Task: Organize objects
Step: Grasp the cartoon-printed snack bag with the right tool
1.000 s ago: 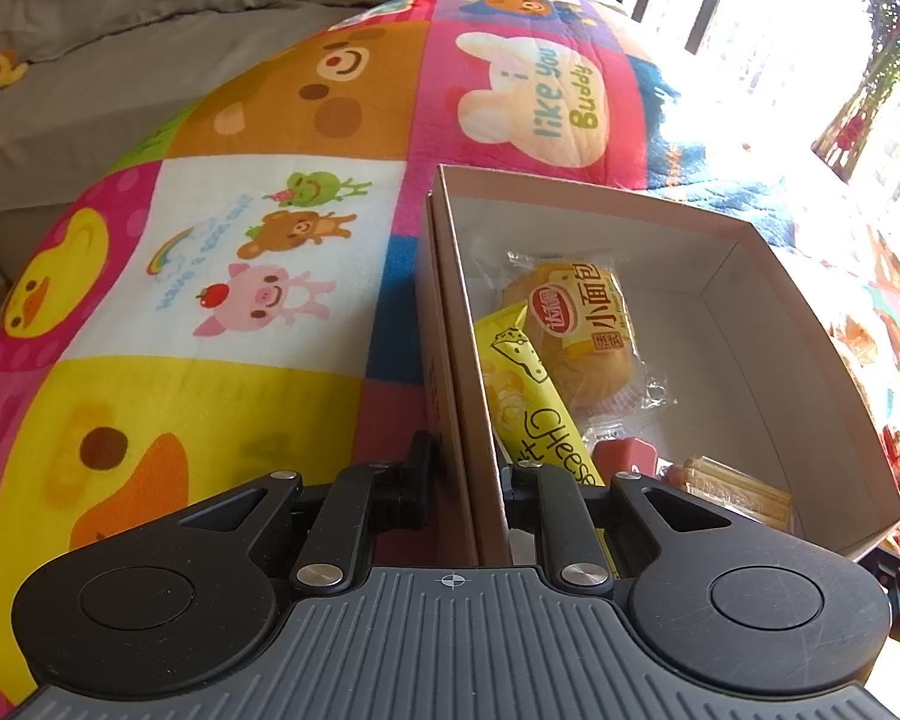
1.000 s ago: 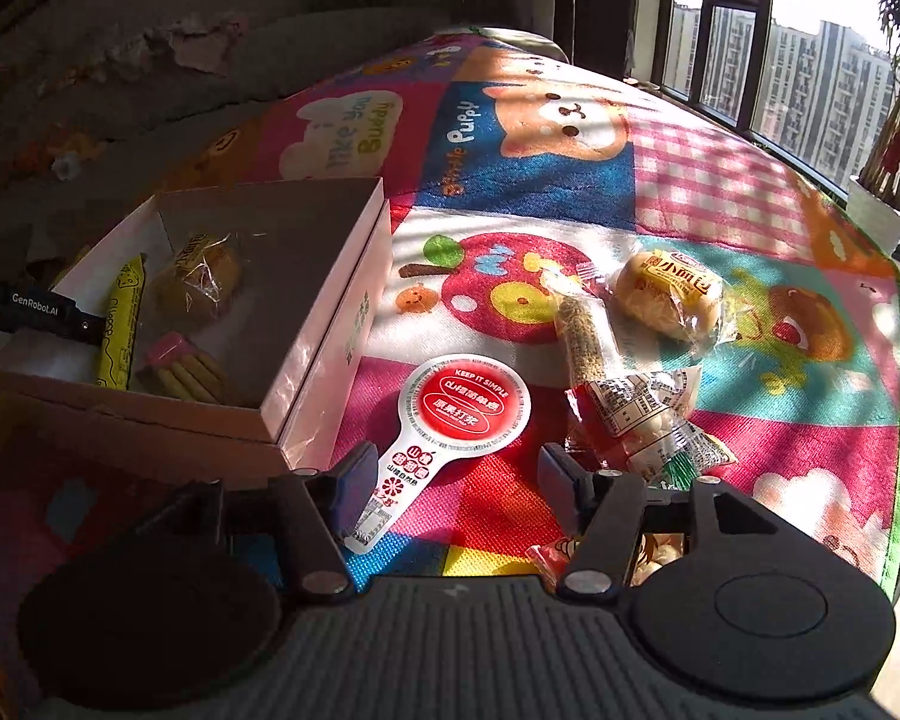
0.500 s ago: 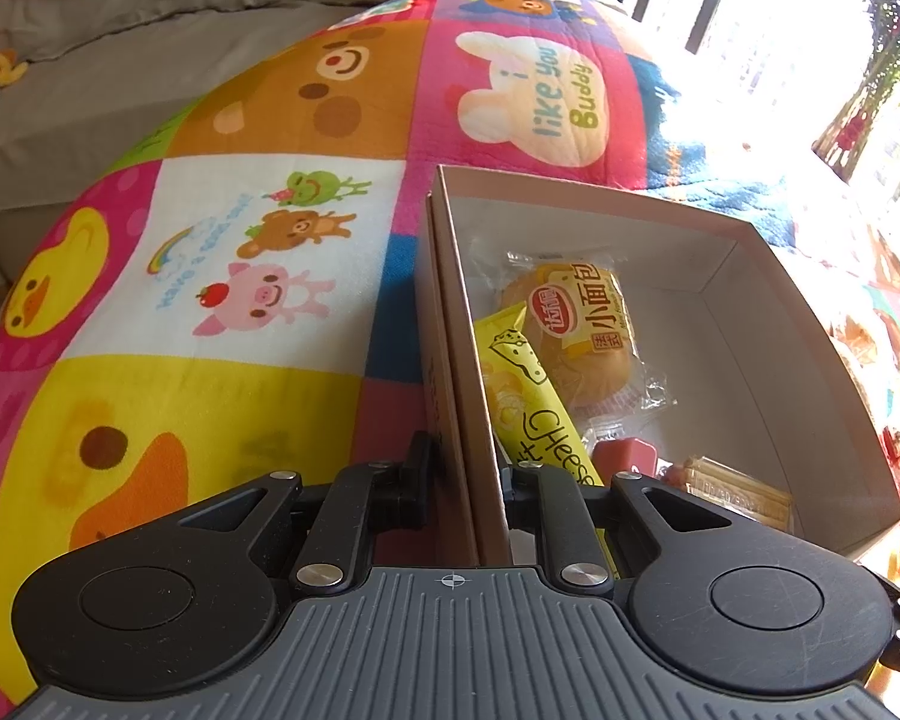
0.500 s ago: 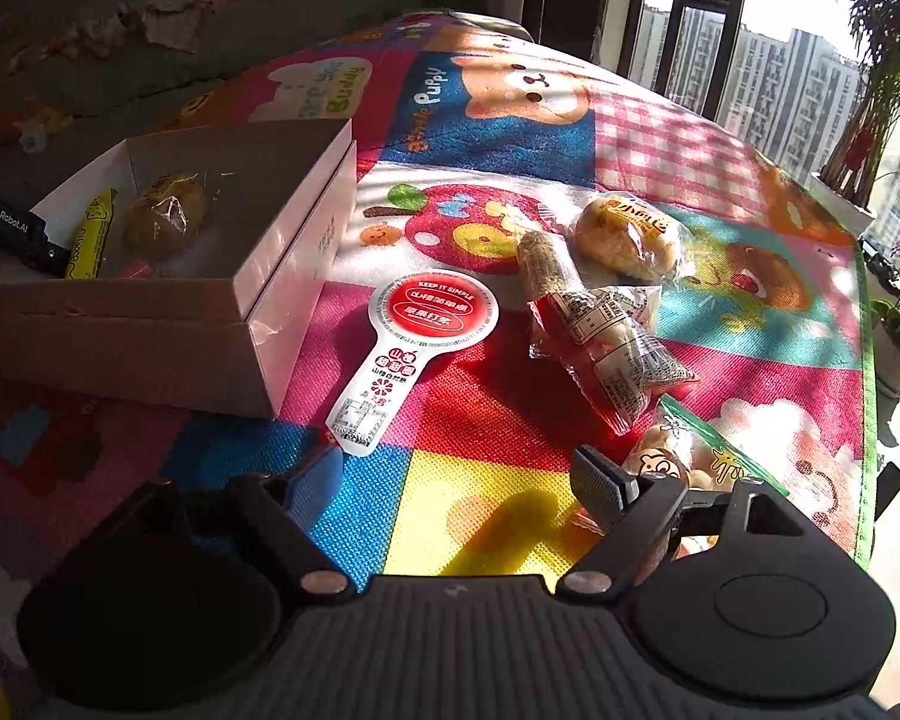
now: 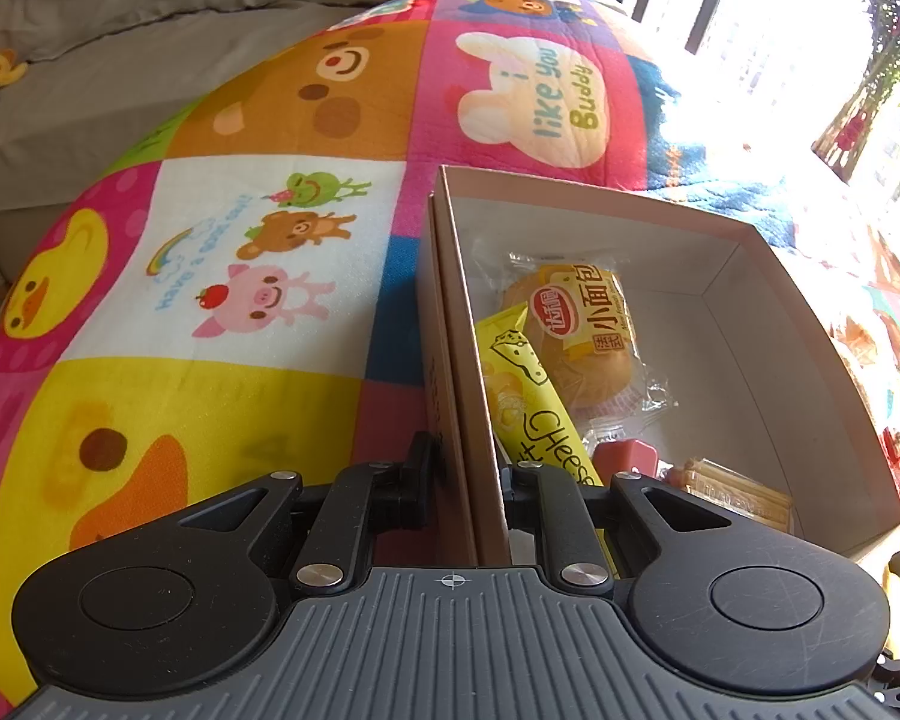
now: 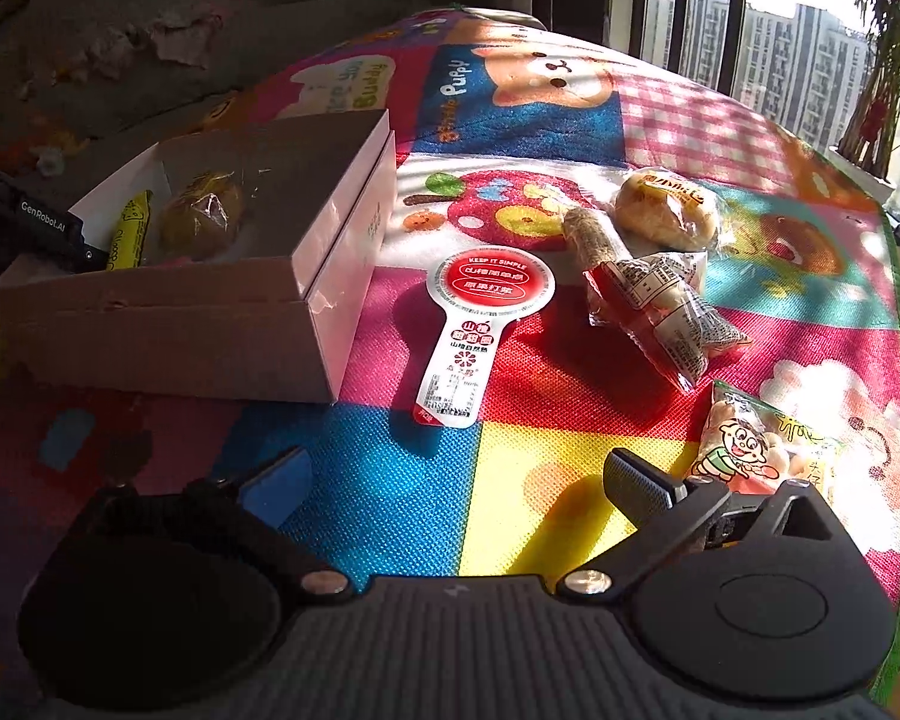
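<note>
The near wall of the cardboard box is being pinched by the left gripper, its jaws nearly closed, one finger outside the wall and one inside. The box is being held on the colourful play mat. Inside the box, a yellow cheese stick is lying along that gripped wall, just ahead of the inner finger, and a wrapped bun is resting beside it, further in. A small red item and a pack of biscuits are sitting near the box's close corner, to the right of the gripper.

Over on the right, the right gripper is being held above the mat with its jaws spread wide; they have just been opening, and nothing is being gripped between them. The red round-headed lollipop pack is lying flat just ahead of the gap, beside the box. A cartoon snack bag is lying right by the right-hand finger, partly hidden behind it. Farther ahead, a clear-wrapped sausage pack and another wrapped bun are lying close together, well apart from the jaws.
</note>
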The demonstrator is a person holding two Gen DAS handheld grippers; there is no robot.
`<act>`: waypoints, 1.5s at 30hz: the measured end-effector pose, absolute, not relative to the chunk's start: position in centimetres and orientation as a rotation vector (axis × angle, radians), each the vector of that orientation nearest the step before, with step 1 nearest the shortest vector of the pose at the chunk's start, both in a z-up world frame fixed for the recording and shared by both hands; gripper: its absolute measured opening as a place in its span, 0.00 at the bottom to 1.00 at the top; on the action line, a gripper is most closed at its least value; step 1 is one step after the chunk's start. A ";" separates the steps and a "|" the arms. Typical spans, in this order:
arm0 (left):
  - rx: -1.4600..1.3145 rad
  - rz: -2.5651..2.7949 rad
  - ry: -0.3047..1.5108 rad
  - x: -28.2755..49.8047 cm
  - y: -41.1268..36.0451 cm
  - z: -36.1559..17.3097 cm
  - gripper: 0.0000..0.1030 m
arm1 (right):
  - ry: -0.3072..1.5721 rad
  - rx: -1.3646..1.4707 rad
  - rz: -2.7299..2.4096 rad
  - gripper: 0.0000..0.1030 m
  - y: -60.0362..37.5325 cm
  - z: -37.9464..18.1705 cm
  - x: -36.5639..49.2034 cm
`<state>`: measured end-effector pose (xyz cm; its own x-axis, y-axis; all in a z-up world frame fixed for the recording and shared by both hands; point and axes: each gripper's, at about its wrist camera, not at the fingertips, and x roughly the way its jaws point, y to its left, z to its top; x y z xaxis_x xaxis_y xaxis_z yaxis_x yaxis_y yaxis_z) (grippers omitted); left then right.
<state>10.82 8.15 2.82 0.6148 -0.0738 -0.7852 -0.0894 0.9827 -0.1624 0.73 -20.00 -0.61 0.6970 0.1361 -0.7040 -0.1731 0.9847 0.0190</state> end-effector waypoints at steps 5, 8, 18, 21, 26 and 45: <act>-0.194 0.011 0.910 10.9 8.1 2.8 0.17 | 0.783 0.009 0.138 1.00 -20.2 -0.5 0.9; -0.194 0.012 0.912 10.9 8.1 2.8 0.17 | 0.785 0.046 0.096 1.00 -20.1 -0.4 1.2; -0.200 0.015 0.912 10.9 8.2 2.7 0.17 | 0.649 -0.054 0.024 1.00 -21.0 2.2 -1.0; -0.202 0.015 0.911 10.9 8.2 2.7 0.17 | 0.578 -0.105 -0.104 1.00 -22.7 3.1 -1.4; -0.204 0.014 0.912 10.9 8.1 2.7 0.17 | 0.678 0.005 -0.183 1.00 -27.2 1.9 0.4; -0.183 0.016 0.909 11.0 8.0 2.6 0.17 | 0.811 0.037 -0.088 0.55 -27.2 0.7 1.7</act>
<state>11.00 8.05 2.62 0.6151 -0.0632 -0.7859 -0.0915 0.9843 -0.1508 1.72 -27.17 0.70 0.6855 -0.0641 -0.7252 0.0924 0.9957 -0.0006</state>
